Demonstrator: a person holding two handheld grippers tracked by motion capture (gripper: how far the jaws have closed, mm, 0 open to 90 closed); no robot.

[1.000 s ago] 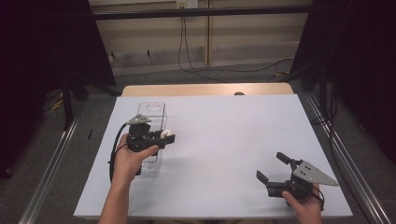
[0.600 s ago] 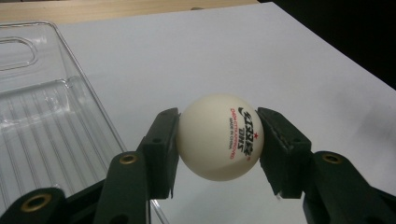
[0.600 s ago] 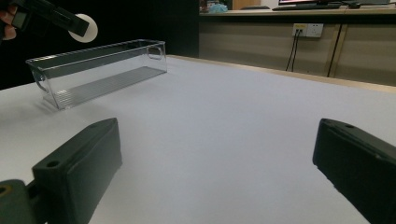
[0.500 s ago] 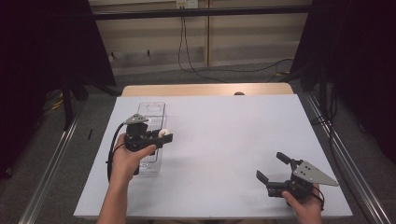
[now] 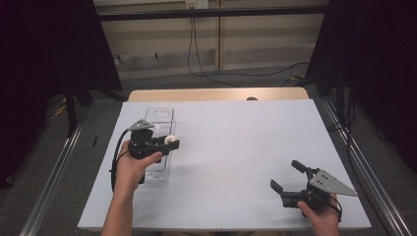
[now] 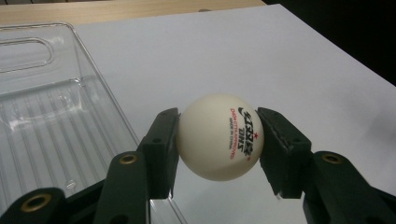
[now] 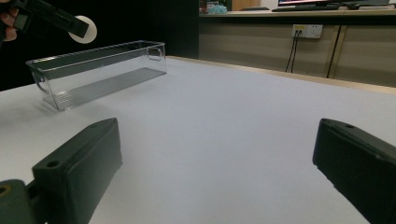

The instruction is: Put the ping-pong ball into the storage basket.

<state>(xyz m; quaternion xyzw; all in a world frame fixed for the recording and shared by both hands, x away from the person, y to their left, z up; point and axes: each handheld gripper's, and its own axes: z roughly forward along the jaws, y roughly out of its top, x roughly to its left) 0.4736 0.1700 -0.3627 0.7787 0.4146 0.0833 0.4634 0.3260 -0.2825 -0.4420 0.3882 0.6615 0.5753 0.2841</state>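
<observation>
White table cover (image 5: 236, 147) over wooden top, dark curtains both sides, cables along back wall. Clear plastic bin (image 5: 160, 123) at left, lengthwise, nothing seen inside. Left gripper (image 5: 172, 144) clamped on white ping-pong ball (image 6: 219, 136), pads pressing both sides; ball held above the bin's right rim, off the table. Right gripper (image 5: 287, 178) near front right corner, jaws wide apart, nothing between them. Step in hand, judged: carrying ball to bin. Next move likely needs a small shift left over the bin's floor, lowering, then release; dropped from height, ball could bounce out.
</observation>
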